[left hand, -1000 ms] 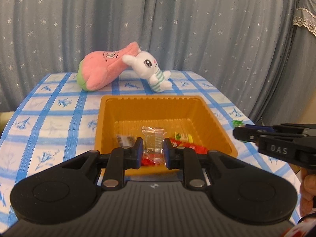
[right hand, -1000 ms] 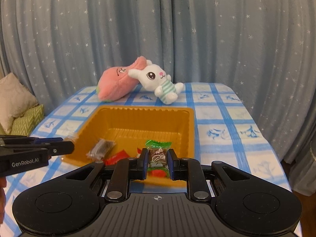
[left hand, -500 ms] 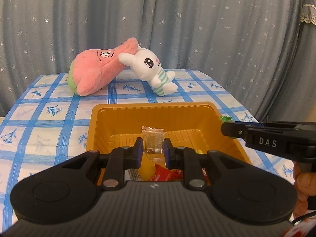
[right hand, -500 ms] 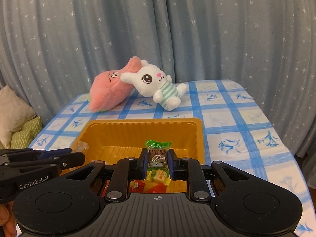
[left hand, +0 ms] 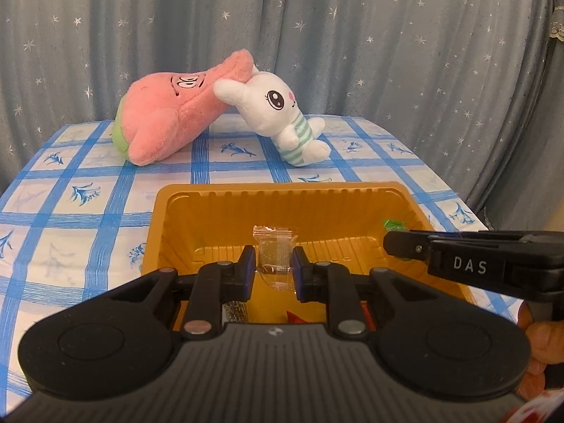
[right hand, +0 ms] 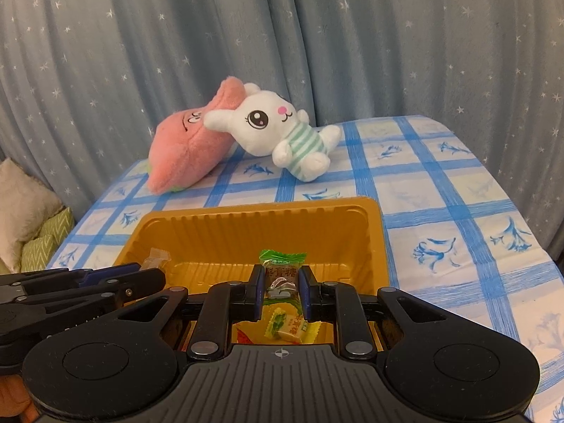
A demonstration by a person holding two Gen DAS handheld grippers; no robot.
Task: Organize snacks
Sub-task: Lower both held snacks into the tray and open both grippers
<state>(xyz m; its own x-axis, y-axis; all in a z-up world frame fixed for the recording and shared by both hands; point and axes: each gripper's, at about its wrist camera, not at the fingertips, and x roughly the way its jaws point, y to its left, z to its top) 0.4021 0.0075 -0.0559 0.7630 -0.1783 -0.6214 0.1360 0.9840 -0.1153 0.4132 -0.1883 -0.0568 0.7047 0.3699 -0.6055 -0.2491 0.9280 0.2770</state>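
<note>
An orange plastic tray (left hand: pixel 282 194) (right hand: pixel 246 218) sits on the blue-checked tablecloth and holds several wrapped snacks. My left gripper (left hand: pixel 273 268) is shut on a clear-wrapped candy (left hand: pixel 275 253) and holds it above the tray's near half. My right gripper (right hand: pixel 282 285) is shut on a green-and-brown wrapped candy (right hand: pixel 282 271), also above the tray. A yellow-green candy (right hand: pixel 287 328) lies in the tray below it. Each gripper shows from the side in the other's view: the right one (left hand: pixel 398 246), the left one (right hand: pixel 155 275).
A pink plush (left hand: pixel 169 116) (right hand: pixel 187 144) and a white rabbit plush (left hand: pixel 282 116) (right hand: pixel 278 130) lie at the table's far side, behind the tray. Grey starred curtains hang all around. Cushions (right hand: pixel 28 225) sit off the table's left edge.
Both grippers have moved forward over the tray with their candies still held. The tray and plush toys now look closer and larger.
</note>
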